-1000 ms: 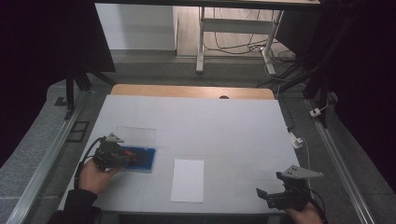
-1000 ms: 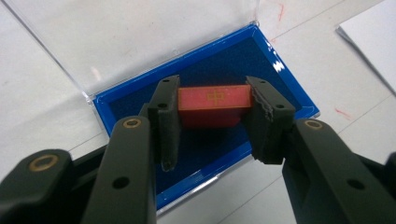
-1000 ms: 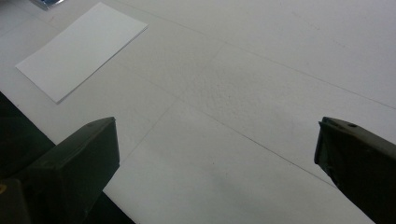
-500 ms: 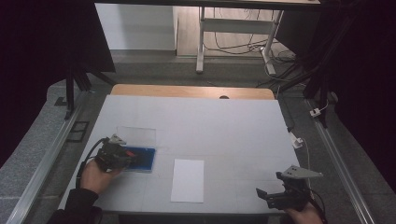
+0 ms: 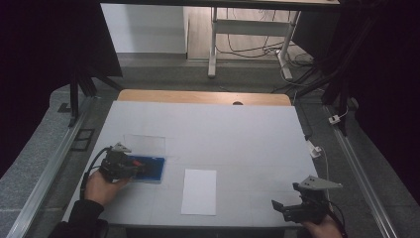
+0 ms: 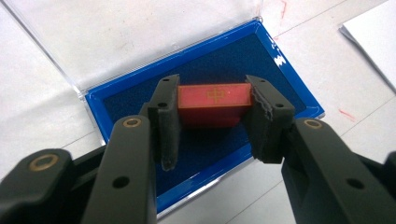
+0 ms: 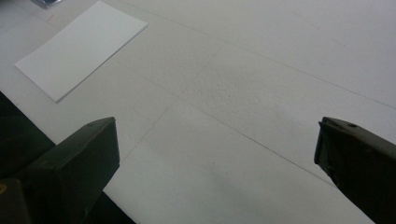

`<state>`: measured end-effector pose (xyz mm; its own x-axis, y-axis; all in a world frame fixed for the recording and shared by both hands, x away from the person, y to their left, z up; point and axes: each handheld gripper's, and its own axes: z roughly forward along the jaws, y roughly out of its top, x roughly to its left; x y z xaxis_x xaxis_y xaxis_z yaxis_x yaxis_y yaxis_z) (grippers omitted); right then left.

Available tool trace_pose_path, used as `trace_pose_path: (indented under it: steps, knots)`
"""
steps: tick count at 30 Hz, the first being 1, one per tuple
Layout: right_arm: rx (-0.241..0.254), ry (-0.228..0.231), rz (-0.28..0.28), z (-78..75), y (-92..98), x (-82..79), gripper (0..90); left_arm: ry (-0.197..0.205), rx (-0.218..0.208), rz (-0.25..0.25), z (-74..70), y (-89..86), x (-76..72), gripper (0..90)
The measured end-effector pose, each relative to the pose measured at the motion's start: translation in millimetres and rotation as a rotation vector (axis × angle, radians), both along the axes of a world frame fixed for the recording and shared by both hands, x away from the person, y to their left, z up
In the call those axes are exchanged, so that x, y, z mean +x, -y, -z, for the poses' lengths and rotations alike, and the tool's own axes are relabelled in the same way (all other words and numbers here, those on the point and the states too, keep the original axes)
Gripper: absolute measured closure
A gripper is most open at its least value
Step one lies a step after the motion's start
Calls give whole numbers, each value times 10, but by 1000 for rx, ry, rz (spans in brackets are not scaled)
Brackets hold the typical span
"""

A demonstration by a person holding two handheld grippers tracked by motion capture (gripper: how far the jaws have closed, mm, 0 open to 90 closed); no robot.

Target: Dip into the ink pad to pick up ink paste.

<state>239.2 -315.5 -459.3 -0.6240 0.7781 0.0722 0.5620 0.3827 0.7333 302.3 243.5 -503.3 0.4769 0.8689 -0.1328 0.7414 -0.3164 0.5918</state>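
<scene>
A blue ink-pad case [image 6: 285, 79] lies open on the table, its clear lid [image 6: 116, 32] folded back flat; in the high view the blue case [image 5: 153, 168] sits at the left front. My left gripper [image 6: 212, 109] is shut on a red stamp block [image 6: 215, 105] with a gold mark on its top, held over the dark blue pad. From above, the left gripper [image 5: 136, 167] reaches over the case from its left. My right gripper [image 7: 215, 154] stands open above bare table, nothing between its jaws; the high view places the right gripper [image 5: 280, 207] at the right front edge.
A white sheet of paper [image 5: 199, 191] lies at the front middle, also seen as the white paper [image 7: 79, 49] at upper left in the right gripper view. The table [image 5: 237, 134] has a wooden strip [image 5: 198, 96] at its far edge. Metal rails run along both sides.
</scene>
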Motion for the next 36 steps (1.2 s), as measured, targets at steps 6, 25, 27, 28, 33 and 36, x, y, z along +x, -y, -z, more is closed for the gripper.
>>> trace_pose_path:
  steps: [6, 25, 27, 28, 33, 36]
  knots:
    - [0, 0, 1, 2, -3, 1, 0, 14, 49, 15, -11, 54, -16, 582]
    - [-4, -3, 0, 3, -5, 5, 0, -3, 33, -5, -21, 46, -3, 581]
    - [-1, -4, 0, 4, -3, 6, 0, -2, 34, -4, -23, 47, 0, 581]
    - [0, -6, 0, 4, 0, 7, 0, -3, 32, -1, -24, 44, 0, 581]
    - [5, -7, 1, 3, 4, 9, 0, -9, 23, -8, -32, 36, 7, 580]
    - [3, -8, 0, 4, 1, 9, 0, -8, 25, -12, -42, 39, 7, 580]
